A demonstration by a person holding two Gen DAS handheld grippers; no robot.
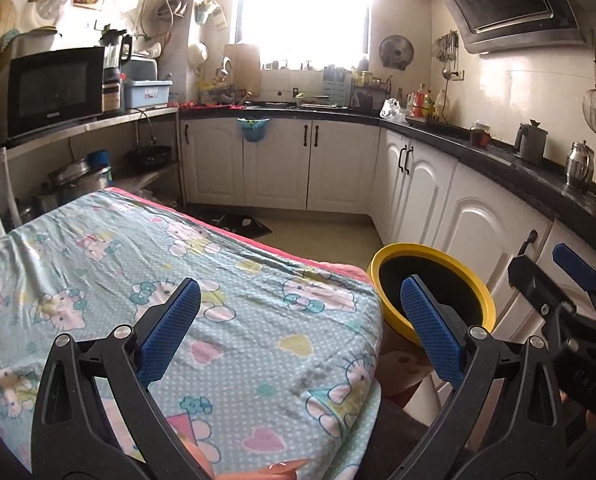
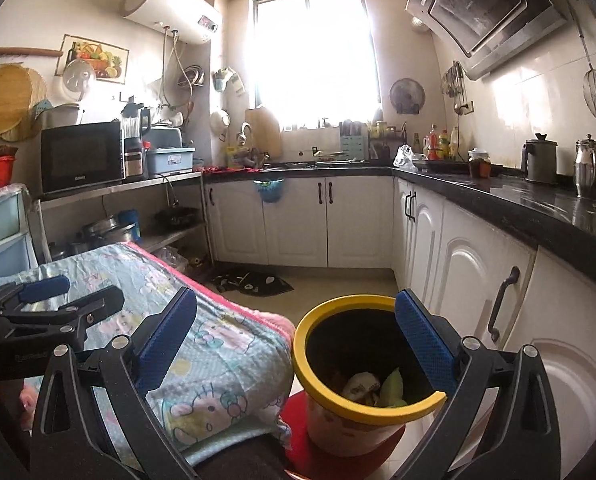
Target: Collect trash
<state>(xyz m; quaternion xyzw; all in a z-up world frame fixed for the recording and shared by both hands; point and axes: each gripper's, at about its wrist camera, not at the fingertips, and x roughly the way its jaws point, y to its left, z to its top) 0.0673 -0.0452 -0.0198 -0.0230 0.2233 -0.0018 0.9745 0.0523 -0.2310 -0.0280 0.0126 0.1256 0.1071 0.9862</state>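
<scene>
the yellow-rimmed bin stood on a red stool just off the right edge of the tabletop, crumpled trash lying inside it. the right gripper hovered above the bin, fingers spread and empty. the left gripper hung over the cartoon-print cloth, fingers also spread, holding nothing.

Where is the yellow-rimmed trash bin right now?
The yellow-rimmed trash bin stands on a red stool, right of the cloth-covered table, beside the white cabinets, below the open right gripper.
</scene>
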